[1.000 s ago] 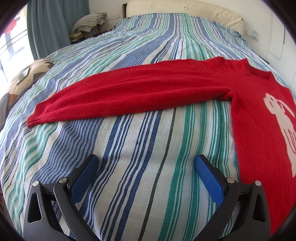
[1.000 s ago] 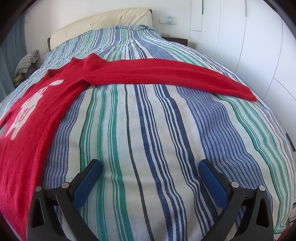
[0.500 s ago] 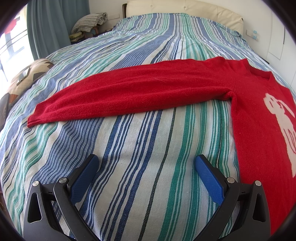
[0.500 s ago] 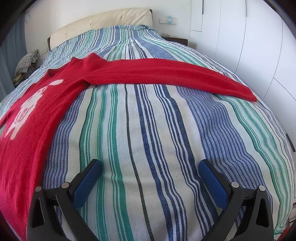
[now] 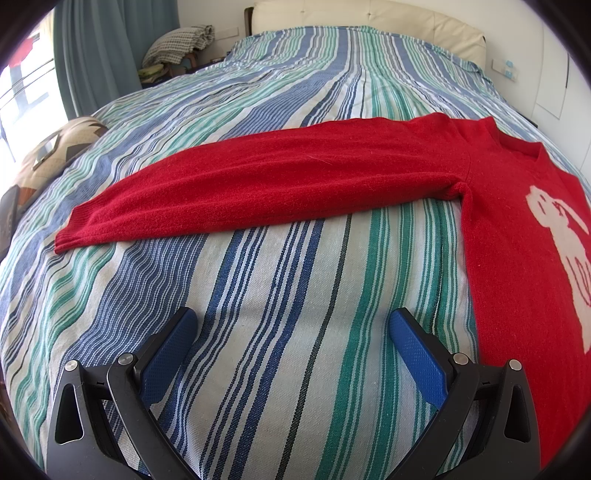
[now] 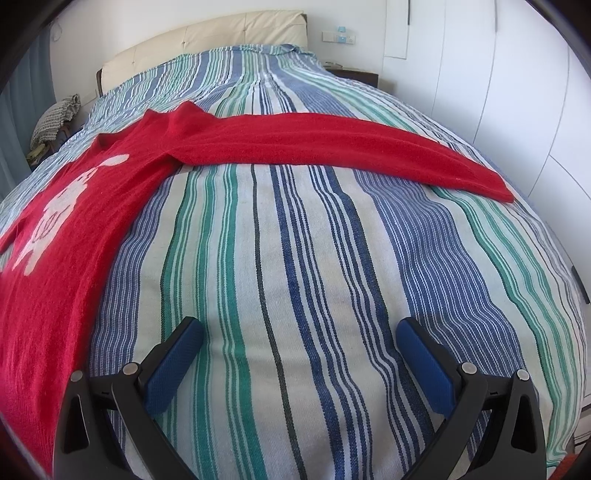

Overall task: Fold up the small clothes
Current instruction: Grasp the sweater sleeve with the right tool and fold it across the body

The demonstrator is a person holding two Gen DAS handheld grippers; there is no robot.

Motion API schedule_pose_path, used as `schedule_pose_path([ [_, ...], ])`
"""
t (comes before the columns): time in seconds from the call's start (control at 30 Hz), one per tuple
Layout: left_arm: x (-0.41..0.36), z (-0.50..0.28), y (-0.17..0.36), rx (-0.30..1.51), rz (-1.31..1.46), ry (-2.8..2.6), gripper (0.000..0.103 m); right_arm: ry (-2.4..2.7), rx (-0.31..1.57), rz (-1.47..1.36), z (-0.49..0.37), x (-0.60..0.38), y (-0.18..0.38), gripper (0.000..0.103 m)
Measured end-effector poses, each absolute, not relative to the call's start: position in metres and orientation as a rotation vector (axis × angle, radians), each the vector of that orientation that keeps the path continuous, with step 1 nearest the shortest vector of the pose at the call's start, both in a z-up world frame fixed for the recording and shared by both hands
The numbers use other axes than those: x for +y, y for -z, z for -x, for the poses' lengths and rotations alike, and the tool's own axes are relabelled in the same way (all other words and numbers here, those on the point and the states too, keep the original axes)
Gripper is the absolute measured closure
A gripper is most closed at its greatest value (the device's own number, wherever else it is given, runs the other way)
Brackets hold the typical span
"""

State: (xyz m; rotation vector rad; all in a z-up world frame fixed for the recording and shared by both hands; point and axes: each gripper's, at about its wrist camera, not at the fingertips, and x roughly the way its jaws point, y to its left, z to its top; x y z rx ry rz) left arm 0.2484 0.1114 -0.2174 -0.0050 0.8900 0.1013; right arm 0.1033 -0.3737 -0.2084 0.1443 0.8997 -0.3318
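Note:
A red sweater (image 5: 517, 229) with a white animal figure lies flat on the striped bedspread (image 5: 280, 314). In the left wrist view its sleeve (image 5: 258, 188) stretches left across the bed, cuff at far left. My left gripper (image 5: 291, 325) is open and empty, low over bare bedspread, short of the sleeve. In the right wrist view the sweater body (image 6: 62, 236) is at the left and its other sleeve (image 6: 351, 147) stretches right. My right gripper (image 6: 299, 332) is open and empty over bare bedspread (image 6: 295, 258), short of that sleeve.
A cream headboard (image 5: 369, 18) stands at the far end. A patterned cushion (image 5: 55, 147) lies at the bed's left edge, with a chair with folded cloth (image 5: 181, 44) behind. White wardrobe doors (image 6: 517, 92) stand right of the bed.

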Motion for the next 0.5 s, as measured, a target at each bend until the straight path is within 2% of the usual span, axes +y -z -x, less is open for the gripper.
schedule_pose_path([
  [0.1,0.111,-0.249,0.217,0.890,0.005,-0.103,0.000,0.239,0.854,-0.298,-0.095,-0.391,0.188,0.001],
  [0.23,0.109,-0.254,0.219,0.909,-0.003,-0.109,0.000,0.200,0.668,-0.668,-0.089,-0.459,0.158,0.003],
  [0.33,0.108,-0.255,0.219,0.917,-0.001,-0.112,0.000,0.222,0.573,-0.946,-0.091,-0.520,0.167,0.007],
  [0.43,0.114,-0.254,0.212,0.972,0.031,-0.083,0.001,0.310,0.540,-1.111,-0.091,-0.569,0.194,0.025],
  [0.5,0.121,-0.243,0.202,0.996,0.083,-0.063,0.001,0.340,0.482,-1.217,-0.087,-0.591,0.209,0.049],
])
